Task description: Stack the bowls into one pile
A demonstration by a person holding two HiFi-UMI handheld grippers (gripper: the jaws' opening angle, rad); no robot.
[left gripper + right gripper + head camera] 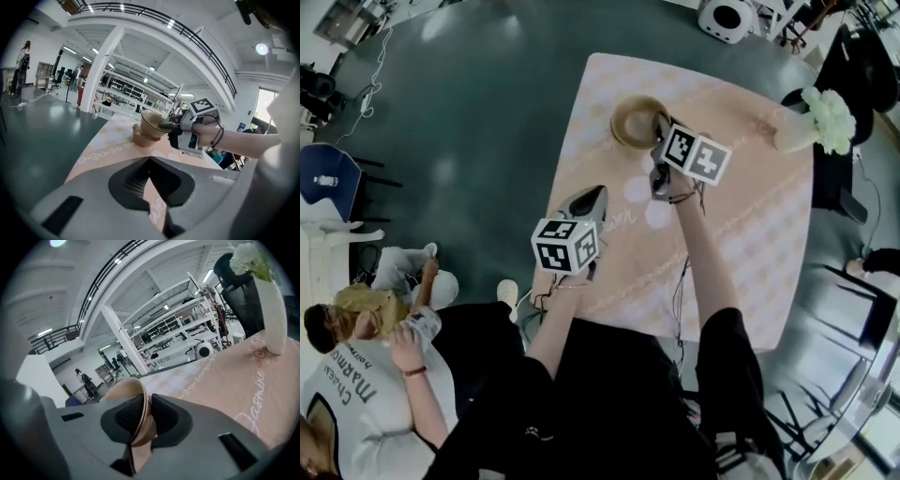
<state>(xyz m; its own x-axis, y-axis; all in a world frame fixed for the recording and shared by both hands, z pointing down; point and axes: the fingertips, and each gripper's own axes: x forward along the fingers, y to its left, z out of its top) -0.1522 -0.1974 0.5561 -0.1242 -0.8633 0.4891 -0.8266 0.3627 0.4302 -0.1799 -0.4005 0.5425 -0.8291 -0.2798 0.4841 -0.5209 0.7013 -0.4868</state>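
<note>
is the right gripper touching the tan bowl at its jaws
Touching. The right gripper view shows the right gripper with both jaws pressed on the rim of the tan round bowl.

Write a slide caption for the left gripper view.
Seen past the shut, empty left gripper, the right gripper holds a bowl by its rim over a second bowl on the table.

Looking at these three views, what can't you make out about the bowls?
- Head view: the right gripper partly covers the held bowl; whatever sits under it is hidden.
- Left gripper view: whether the held bowl touches the lower bowl is too small to tell.
- Right gripper view: its jaws hide the held bowl's base; the lower bowl is out of frame.
</note>
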